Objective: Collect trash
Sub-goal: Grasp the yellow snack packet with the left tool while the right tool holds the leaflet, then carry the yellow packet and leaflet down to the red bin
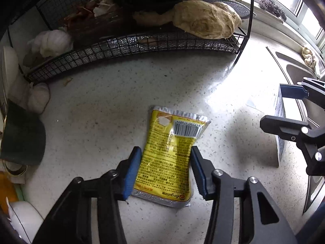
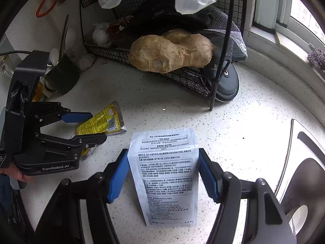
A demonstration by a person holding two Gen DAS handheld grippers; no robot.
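A yellow foil packet (image 1: 172,134) with a barcode lies on the speckled counter (image 1: 91,111). My left gripper (image 1: 165,152) straddles its middle, and both blue pads press its side edges, so the packet looks pinched at the waist. In the right wrist view that same left gripper (image 2: 98,127) holds the yellow packet (image 2: 105,120) at the left. My right gripper (image 2: 163,154) is shut on a white printed pouch (image 2: 164,172), a pad against each long edge. The left wrist view shows the right gripper (image 1: 272,106) and the white pouch (image 1: 281,109) at the far right.
A black wire rack (image 1: 142,44) at the back holds a large ginger root (image 1: 203,20) and garlic (image 1: 52,42). A steel sink (image 2: 304,172) lies to the right. Orange scissors (image 2: 46,2) and a dark green cup (image 2: 63,75) are at the left.
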